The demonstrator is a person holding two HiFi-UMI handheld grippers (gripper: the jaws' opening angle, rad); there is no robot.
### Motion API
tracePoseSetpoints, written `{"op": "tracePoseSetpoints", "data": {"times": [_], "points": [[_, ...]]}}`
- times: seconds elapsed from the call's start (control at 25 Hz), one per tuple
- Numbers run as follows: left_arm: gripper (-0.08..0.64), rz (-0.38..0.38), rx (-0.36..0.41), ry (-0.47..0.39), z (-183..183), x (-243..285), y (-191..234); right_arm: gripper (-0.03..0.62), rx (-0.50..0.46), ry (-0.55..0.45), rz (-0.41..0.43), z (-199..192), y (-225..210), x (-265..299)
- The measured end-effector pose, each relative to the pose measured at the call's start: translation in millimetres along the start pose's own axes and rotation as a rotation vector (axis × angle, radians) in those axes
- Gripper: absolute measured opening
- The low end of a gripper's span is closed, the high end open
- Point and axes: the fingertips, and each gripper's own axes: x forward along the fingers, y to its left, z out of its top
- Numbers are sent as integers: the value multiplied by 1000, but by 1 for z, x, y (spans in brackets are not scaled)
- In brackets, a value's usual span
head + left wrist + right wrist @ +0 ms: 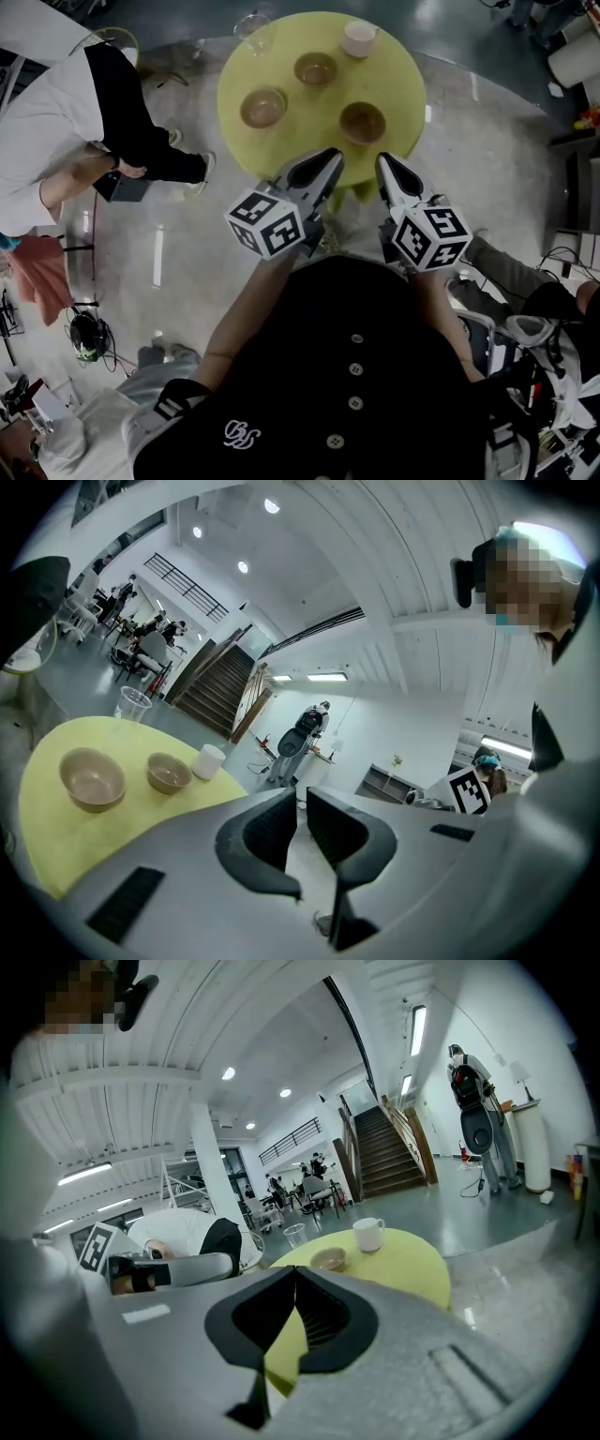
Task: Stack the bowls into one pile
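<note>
Tan-brown ceramic, three round bowls noted apart on the yellow-green round surface [281, 47]: left bowl [263, 108], far bowl [316, 69], right bowl [362, 122]; none stacked yet. Saw a white mug [359, 38] and a clear plastic cup [253, 33] by the far rim. Found the left tool [336, 155] and the right tool [382, 159] short of the near edge, touching nothing: right pressed together, left a narrow slit apart, both empty. Risked shoving a bowl across the surface if met with unspread jaws. Risked clipping the mug when reaching for the far bowl. Risked a tilted, unsteady pile from an off-centre drop.
</note>
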Motion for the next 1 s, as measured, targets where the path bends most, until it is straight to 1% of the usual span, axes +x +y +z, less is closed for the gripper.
{"op": "tracePoseSetpoints", "data": {"times": [0.16, 0.36, 0.56, 0.72, 0.8, 1.0], "points": [[41, -16, -15, 11, -5, 7, 1, 5, -1, 14, -11, -3, -6, 3], [41, -21, -28, 31, -19, 21, 0, 5, 13, 24, -26, -10, -25, -1], [41, 4, -43, 38, -24, 33, 10, 5, 23, 41, -24, -11, -44, 6], [41, 21, -42, 28, -15, 14, 20, 5, 16, 43, -14, -11, -25, 16], [41, 32, -46, 28, -11, 15, 26, 5, 19, 51, -12, -10, -26, 22], [41, 46, -93, 69, -19, 25, 41, 5, 34, 100, -24, -15, -42, 33]]}}
